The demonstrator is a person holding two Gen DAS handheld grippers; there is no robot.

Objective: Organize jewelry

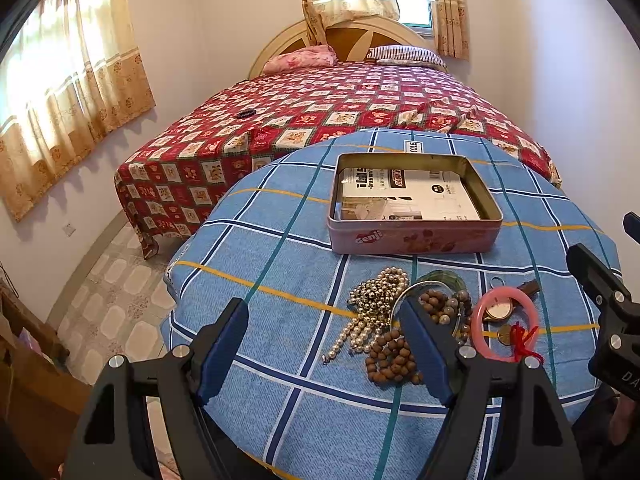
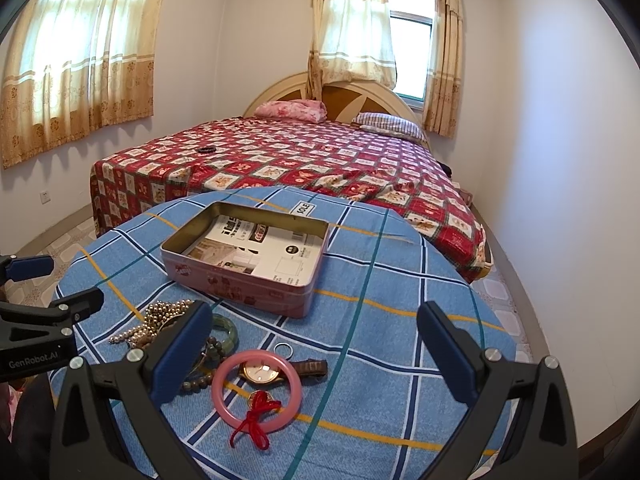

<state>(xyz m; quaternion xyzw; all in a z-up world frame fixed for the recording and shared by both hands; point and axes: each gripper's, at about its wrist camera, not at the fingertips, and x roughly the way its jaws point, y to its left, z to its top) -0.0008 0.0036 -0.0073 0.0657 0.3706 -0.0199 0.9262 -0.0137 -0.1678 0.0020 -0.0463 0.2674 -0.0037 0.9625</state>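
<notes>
A round table under a blue checked cloth [image 1: 280, 248] stood at the foot of a bed [image 1: 320, 112] with a red patterned cover. On the cloth sat an open pink tin [image 1: 412, 236], holding only a printed sheet of paper [image 1: 420, 196].

The jewelry lay in a loose heap on the cloth just in front of the tin: a pearl necklace [image 1: 376, 300], brown wooden beads [image 1: 392, 360], a green bangle [image 2: 226, 330], a pink bangle [image 2: 256, 390] with a red cord [image 2: 256, 420] across it, a watch [image 2: 262, 372] partly under the pink bangle, and a small metal ring [image 2: 282, 348].

The left gripper [image 1: 324, 350] hung over the near edge of the heap with its 2 fingers spread wide, holding nothing. The right gripper [image 2: 314, 354] was likewise spread apart and empty, beside the pink bangle.
</notes>
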